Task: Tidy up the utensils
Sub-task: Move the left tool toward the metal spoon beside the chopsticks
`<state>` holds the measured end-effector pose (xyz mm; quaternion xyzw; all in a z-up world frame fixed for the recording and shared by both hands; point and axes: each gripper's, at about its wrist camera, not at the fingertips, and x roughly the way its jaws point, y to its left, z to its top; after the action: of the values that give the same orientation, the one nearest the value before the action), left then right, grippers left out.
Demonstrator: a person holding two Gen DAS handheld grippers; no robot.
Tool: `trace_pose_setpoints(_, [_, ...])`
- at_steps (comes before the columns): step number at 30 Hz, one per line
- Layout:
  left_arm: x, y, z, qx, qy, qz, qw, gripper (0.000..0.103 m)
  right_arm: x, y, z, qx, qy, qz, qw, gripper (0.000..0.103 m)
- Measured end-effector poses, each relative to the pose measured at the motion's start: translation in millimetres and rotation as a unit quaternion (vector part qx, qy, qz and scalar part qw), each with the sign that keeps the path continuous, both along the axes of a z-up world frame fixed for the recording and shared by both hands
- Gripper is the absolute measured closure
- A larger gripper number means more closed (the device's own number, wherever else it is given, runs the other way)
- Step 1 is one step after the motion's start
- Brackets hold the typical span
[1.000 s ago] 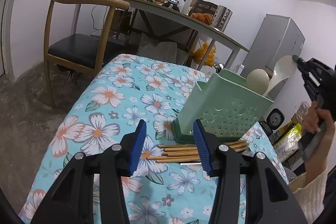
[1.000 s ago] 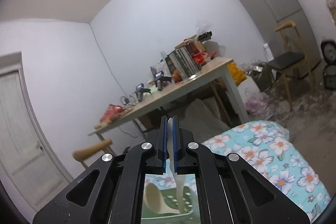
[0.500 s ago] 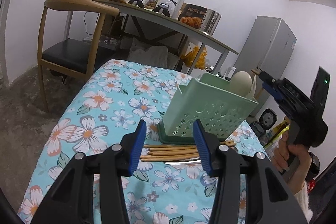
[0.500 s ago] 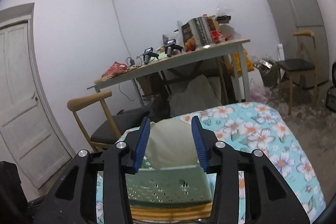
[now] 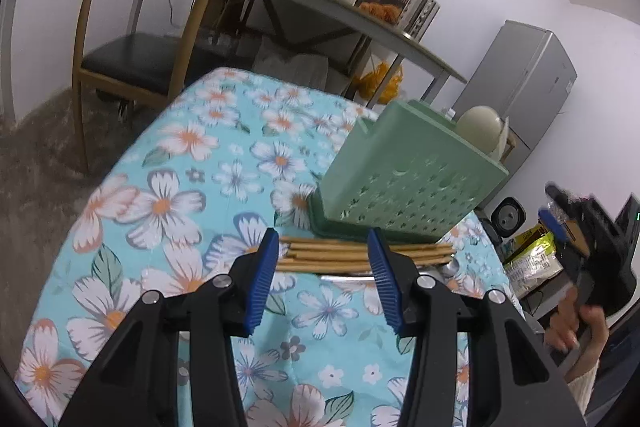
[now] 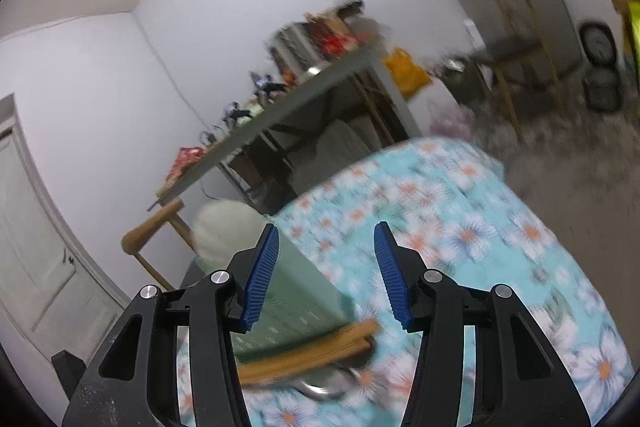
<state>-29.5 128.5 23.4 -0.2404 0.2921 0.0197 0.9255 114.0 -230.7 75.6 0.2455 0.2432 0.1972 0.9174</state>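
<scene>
From the left wrist camera, the left gripper point(image 5: 323, 269) hangs over a table covered in a blue flowered cloth point(image 5: 172, 187), its blue-padded jaws standing partly apart with nothing between them and touching nothing. Just beyond its fingertips lies a bundle of wooden chopsticks point(image 5: 340, 257) flat on the cloth, with a metal utensil point(image 5: 436, 271) partly hidden beside them; what kind it is cannot be told. Behind the chopsticks, touching or almost touching them, stands a green perforated utensil holder point(image 5: 404, 179), and the pale rounded heads of spoons point(image 5: 480, 133) stick up out of its far side. At the right edge a person's hand point(image 5: 576, 323) grips the right gripper point(image 5: 554, 223), which is blurred and well clear of the holder. From the right wrist camera, which is blurred, the right gripper point(image 6: 325, 273) has its jaws opening, about half apart, empty, with no pad pressing on anything. Below and left of them sits the green holder point(image 6: 296, 303) with a pale spoon head point(image 6: 224, 231) rising from it, and the chopsticks point(image 6: 312, 351) lie on the cloth point(image 6: 480, 235) in front of the holder, over a shiny metal utensil point(image 6: 328, 385).
</scene>
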Motion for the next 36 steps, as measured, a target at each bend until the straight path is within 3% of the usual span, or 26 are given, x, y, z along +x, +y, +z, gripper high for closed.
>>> trace_pose_setpoints(4, [2,4,-11,-0.019,0.019,0.001,0.9996,0.058,0,-16,-22,0.013,0.048,0.011,0.999,0.054])
trace_pose_setpoints(7, [3,13,-21,-0.071,0.036,0.002,0.9968,0.058,-6,-24,-34,0.024,0.058,0.018,0.998,0.054])
trace_pose_setpoints(10, [4,21,-37,-0.13,0.05,0.003,0.9902,0.058,-7,-20,-38,0.009,0.065,0.037,0.997,0.054])
trace_pose_setpoints(14, [10,24,-56,-0.171,0.075,0.0,0.9825,0.059,-1,-7,-45,0.009,0.082,0.073,0.994,0.054])
trace_pose_setpoints(17, [12,25,-58,-0.198,0.067,-0.003,0.9778,0.059,2,5,-51,0.02,0.093,0.102,0.99,0.054])
trace_pose_setpoints(20, [16,32,-66,-0.26,0.061,-0.002,0.9638,0.06,3,23,-54,-0.006,0.097,0.118,0.988,0.054])
trace_pose_setpoints(26, [18,31,-63,-0.265,0.062,0.004,0.9623,0.06,-5,49,-62,-0.061,0.103,0.144,0.982,0.054])
trace_pose_setpoints(30, [18,29,-63,-0.278,0.064,0.006,0.9583,0.06,-8,57,-69,-0.062,0.119,0.153,0.979,0.054])
trace_pose_setpoints(32, [21,25,-68,-0.334,0.053,-0.023,0.9409,0.06,-5,57,-70,-0.063,0.123,0.148,0.979,0.054])
trace_pose_setpoints(35, [31,14,-79,-0.418,0.052,-0.062,0.9048,0.06,-1,55,-71,-0.077,0.14,0.118,0.98,0.054])
trace_pose_setpoints(36, [35,11,-82,-0.431,0.057,-0.062,0.8986,0.06,0,54,-72,-0.098,0.15,0.1,0.979,0.054])
